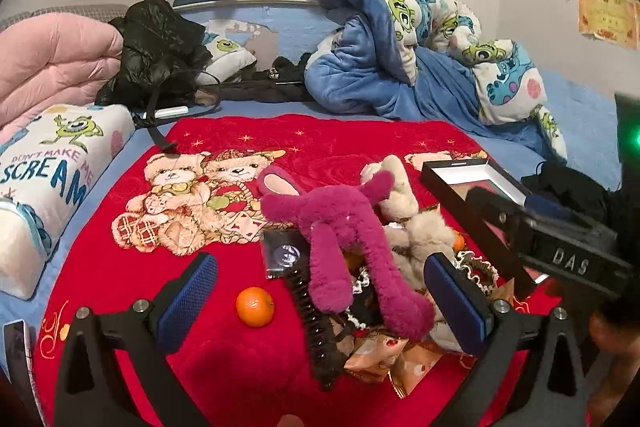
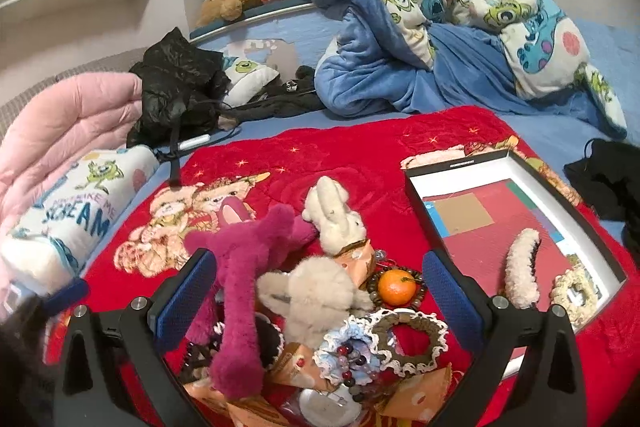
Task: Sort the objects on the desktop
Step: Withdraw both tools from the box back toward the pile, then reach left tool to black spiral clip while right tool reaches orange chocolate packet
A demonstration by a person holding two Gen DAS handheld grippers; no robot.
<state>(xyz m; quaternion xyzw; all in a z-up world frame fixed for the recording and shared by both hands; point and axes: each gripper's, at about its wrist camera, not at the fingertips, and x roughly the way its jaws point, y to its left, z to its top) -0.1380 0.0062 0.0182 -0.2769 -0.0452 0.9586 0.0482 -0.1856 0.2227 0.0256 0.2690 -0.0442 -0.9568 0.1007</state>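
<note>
Left gripper [image 1: 320, 291] and right gripper [image 2: 320, 287]: both released, jaws spread, hovering over the toy pile [image 2: 280, 291] mid-blanket [image 1: 120, 275]. Orange [image 1: 255, 306] lies apart, nearer the blanket's left edge; box [image 2: 520, 227] sits at its right edge.

A magenta plush toy [image 2: 244, 283] sprawls mid-frame across a heap of scrunchies [image 2: 404, 339]; one orange [image 1: 255, 306] lies alone, lower left of centre.
</note>
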